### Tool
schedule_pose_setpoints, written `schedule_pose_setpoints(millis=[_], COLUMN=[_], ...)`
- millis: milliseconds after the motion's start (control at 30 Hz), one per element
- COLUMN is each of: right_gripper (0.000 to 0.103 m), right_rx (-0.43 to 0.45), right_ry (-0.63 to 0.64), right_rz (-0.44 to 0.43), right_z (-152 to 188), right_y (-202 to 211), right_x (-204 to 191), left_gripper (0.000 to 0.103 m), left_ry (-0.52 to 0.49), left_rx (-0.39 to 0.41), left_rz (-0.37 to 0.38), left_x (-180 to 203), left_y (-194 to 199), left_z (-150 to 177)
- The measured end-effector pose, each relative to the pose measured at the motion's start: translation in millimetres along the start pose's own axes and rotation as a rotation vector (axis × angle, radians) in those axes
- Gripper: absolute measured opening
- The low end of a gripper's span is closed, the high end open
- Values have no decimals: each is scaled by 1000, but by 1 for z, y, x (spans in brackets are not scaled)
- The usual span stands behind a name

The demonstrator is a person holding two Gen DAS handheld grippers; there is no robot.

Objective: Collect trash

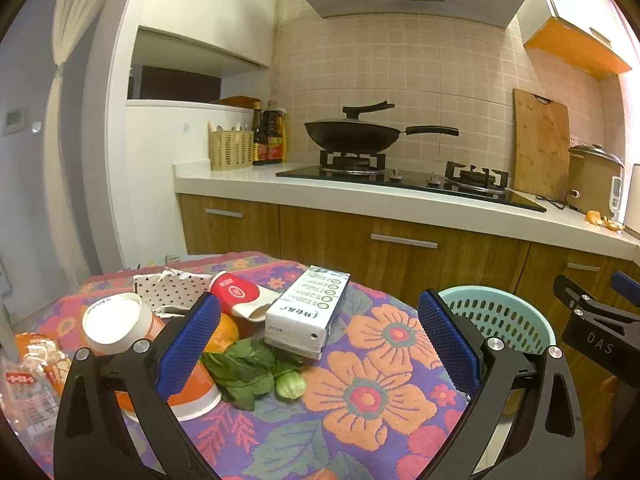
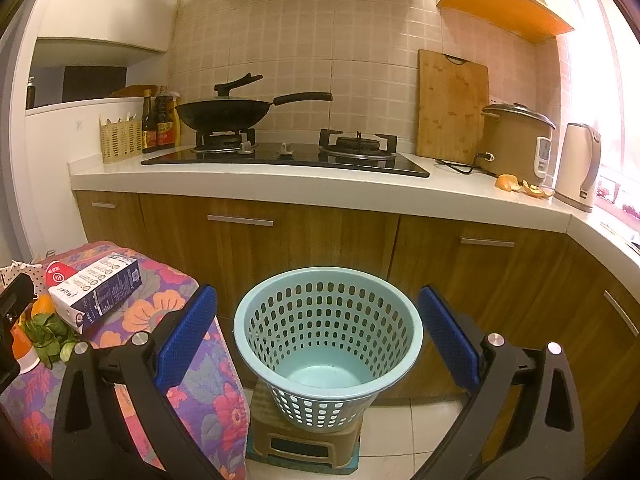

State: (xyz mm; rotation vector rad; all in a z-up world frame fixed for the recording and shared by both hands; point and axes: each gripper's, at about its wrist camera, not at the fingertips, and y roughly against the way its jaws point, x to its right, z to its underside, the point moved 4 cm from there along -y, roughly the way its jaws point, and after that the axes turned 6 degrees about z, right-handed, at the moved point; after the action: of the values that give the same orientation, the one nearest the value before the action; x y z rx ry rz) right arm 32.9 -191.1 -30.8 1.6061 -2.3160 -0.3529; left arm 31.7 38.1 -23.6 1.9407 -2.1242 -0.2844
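My left gripper (image 1: 318,340) is open and empty above a table with a flowered cloth (image 1: 360,392). On it lie a white milk carton (image 1: 306,312), a red and white paper cup (image 1: 240,294), an orange and white cup (image 1: 120,322), an orange (image 1: 222,334), green leaves (image 1: 248,372), a dotted wrapper (image 1: 172,286) and a clear plastic wrapper (image 1: 28,376). My right gripper (image 2: 318,336) is open and empty in front of a light blue perforated trash basket (image 2: 328,332), which looks empty and stands on a small stool (image 2: 304,440). The basket also shows in the left wrist view (image 1: 500,316).
A kitchen counter (image 2: 320,188) runs behind, with a stove and black wok (image 2: 224,114), cutting board (image 2: 452,108), rice cooker (image 2: 516,140), kettle (image 2: 580,164) and orange peels (image 2: 516,186). Wooden cabinets (image 2: 300,240) stand below. The floor is tiled.
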Motion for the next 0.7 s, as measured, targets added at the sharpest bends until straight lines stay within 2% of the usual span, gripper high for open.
schedule_pose_setpoints(millis=[700], right_gripper=[96], right_rx=[-27], right_ry=[-4], right_rz=[-28], right_z=[3], right_y=[-5], right_x=[-2], left_gripper=[95], left_ry=[27], left_rx=[2], left_rz=[-15], left_x=[-8], left_y=[4], left_z=[0])
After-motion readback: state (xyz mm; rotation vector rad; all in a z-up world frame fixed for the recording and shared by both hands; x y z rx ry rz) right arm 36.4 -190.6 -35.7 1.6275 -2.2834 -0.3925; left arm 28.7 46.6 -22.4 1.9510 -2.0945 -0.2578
